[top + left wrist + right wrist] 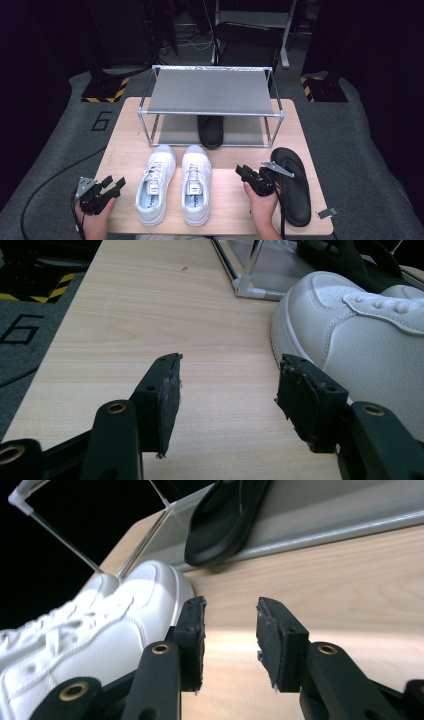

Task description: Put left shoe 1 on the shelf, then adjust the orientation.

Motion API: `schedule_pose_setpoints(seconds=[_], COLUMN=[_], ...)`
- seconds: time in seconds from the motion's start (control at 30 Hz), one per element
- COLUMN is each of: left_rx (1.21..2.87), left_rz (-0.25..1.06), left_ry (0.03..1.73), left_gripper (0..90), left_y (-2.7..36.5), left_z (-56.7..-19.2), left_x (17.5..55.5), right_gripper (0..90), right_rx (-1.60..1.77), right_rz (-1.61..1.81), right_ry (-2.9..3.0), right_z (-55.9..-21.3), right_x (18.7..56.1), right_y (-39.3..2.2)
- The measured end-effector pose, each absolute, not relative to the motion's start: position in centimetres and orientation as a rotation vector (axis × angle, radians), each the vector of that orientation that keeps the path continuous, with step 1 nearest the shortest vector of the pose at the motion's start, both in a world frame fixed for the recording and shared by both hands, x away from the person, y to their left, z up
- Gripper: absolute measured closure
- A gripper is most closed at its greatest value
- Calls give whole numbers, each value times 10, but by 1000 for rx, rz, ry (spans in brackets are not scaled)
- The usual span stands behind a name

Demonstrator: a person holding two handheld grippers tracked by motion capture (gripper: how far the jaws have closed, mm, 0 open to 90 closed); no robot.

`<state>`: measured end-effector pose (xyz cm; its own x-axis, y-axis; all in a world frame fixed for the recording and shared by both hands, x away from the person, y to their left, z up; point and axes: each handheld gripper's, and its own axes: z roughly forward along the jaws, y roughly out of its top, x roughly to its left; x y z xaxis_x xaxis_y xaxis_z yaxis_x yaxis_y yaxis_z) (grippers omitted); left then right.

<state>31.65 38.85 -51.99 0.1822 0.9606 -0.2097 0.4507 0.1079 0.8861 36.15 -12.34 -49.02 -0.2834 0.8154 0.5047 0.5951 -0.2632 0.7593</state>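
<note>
Two white sneakers, one (156, 182) and the other (196, 182), stand side by side at the front middle of the wooden table (230, 210), toes away from me. A black sandal (295, 190) lies at the right. Its mate (210, 131) rests on the lower shelf of the metal rack (212, 90). My left gripper (112, 184) sits left of the sneakers, open and empty; in its own view the jaws (227, 385) stand wide beside a sneaker's toe (360, 340). My right gripper (245, 172) hovers between the right sneaker and the sandal, open, nothing between its pads (230, 625).
The two-shelf rack takes up the back half of the table, its top shelf bare. A small metal clip (326, 212) lies at the front right corner. A dark chair (247, 42) stands behind the table. Bare wood (150, 315) lies left of the sneakers.
</note>
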Motion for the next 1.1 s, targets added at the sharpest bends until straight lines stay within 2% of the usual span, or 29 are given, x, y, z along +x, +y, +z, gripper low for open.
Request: schedule_pose_setpoints(seconds=[0.4, 0.8, 1.1], left_rx=[1506, 1505, 1519], left_rz=[669, 642, 631], left_ry=[1420, 1421, 1411], left_gripper=[424, 423, 424], left_y=[386, 383, 381], left_z=[-520, -520, -519], left_x=[317, 324, 327], right_gripper=[621, 625, 631], right_rx=[1679, 1700, 1732], right_rz=[1476, 1453, 1408], right_ry=[1771, 1718, 1606], right_z=[-489, -495, -492], right_x=[327, 321, 312], right_y=[-162, -180, -210])
